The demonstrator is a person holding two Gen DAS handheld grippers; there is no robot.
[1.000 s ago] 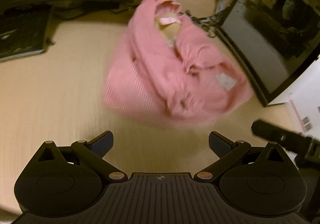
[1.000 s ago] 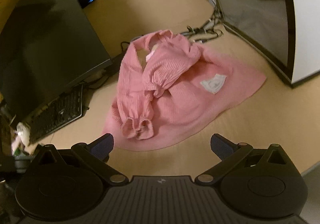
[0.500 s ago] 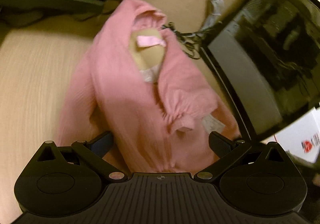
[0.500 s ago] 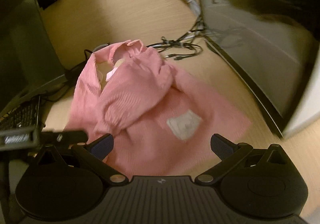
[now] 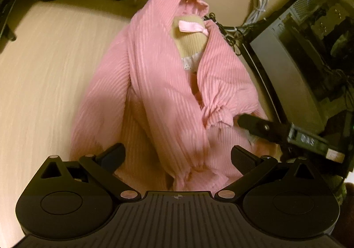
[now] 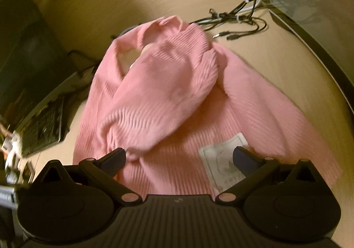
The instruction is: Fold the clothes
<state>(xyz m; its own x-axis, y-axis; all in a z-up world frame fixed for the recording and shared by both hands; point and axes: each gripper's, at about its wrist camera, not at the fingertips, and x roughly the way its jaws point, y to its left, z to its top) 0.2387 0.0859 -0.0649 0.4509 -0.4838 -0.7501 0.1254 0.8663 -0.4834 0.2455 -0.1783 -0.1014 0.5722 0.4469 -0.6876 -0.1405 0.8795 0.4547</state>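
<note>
So, by my read the folding had barely begun. Under my left gripper (image 5: 178, 156), jaws spread and holding nothing, the pink garment (image 5: 163, 84) lay bunched on the tabletop (image 5: 50, 66), one sleeve (image 5: 168, 119) trailing down between the fingers and its gathered cuff nearest the camera. A second cuff (image 5: 218, 115) sat ahead and to the right of that gripper, just beside the tip of the other tool. My right gripper (image 6: 179, 157) was likewise released, low over the hem, its right finger above the white patch (image 6: 223, 159) and its left finger by the folded-over sleeve end. Nothing looked squared; sleeves and body were still to be laid flat and folded. Compared with a second earlier, both grippers had closed in from well back to directly over the cloth.
</note>
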